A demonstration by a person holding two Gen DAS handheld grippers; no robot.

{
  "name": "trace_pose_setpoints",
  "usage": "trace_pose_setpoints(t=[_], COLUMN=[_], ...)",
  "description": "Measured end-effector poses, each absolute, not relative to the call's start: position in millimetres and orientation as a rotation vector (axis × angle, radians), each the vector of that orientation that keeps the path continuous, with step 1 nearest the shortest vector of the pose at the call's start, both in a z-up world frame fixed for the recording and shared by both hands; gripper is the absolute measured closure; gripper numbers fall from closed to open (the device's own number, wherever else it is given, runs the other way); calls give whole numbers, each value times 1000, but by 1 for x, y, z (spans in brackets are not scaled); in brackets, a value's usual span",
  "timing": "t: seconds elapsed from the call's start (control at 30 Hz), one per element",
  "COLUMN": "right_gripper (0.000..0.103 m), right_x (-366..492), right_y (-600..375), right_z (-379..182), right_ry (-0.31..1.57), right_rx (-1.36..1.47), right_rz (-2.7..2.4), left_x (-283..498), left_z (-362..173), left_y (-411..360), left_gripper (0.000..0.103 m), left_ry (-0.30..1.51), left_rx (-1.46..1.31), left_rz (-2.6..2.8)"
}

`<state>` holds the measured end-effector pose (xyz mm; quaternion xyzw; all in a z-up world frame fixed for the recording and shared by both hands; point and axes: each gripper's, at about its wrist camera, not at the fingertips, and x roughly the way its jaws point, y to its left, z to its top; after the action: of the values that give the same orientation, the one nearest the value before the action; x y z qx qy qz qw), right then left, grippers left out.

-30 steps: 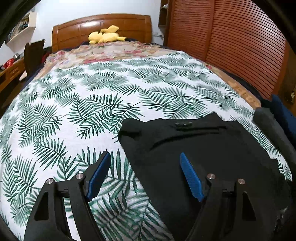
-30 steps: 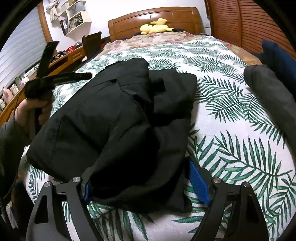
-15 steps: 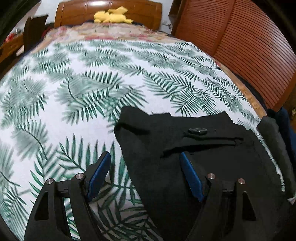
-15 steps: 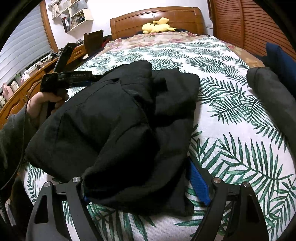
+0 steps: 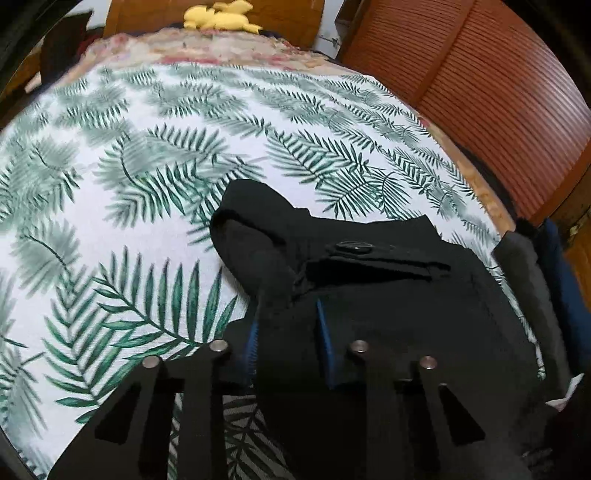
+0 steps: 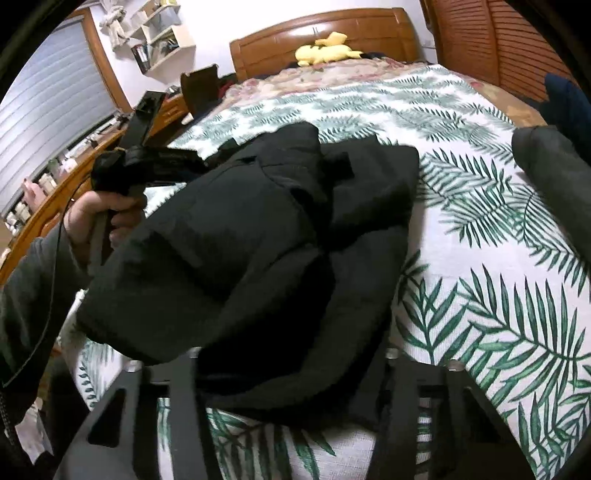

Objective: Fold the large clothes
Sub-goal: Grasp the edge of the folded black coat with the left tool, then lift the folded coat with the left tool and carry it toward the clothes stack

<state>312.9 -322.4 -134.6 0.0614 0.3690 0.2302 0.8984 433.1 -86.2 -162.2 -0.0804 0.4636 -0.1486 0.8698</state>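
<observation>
The black garment (image 5: 388,295) lies bunched on the bed (image 5: 147,184), over the palm-leaf sheet, at the near end of the mattress. In the left wrist view it fills the frame from 3 to 6 o'clock, a button (image 5: 352,246) showing on its upper fold. The left hand-held gripper (image 5: 288,341) is clenched on a ridge of that black cloth, its blue pads (image 5: 252,347) pressed in on either side of the fold.

In the right wrist view the garment (image 6: 258,251) bulks across the centre, and the left hand (image 6: 99,218) grips its tool at 9 o'clock, against the garment's edge. The right hand-held gripper (image 6: 291,373) sits at 6 o'clock with cloth heaped over its fingers (image 6: 184,398); the pads are hidden, so I cannot tell whether it grips the fabric or merely lies under it.

A yellow plush toy (image 6: 325,50) rests by the wooden headboard (image 6: 321,33) at 12 o'clock. A grey bundle (image 6: 554,173) lies at 3 o'clock, apart from the garment.
</observation>
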Motion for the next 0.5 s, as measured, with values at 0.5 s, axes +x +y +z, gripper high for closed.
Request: trace_pose_setpoints(t=[0.5], right_gripper=[82], right_x=[290], right_y=[-341], right_z=[-112], right_ry=[643], right_rx=[143], right_rz=[545], left_x=[342], left_z=[-91], left_y=[-73], left_gripper=[79], left_ry=[755], left_rx=[-98], left_rz=[-215])
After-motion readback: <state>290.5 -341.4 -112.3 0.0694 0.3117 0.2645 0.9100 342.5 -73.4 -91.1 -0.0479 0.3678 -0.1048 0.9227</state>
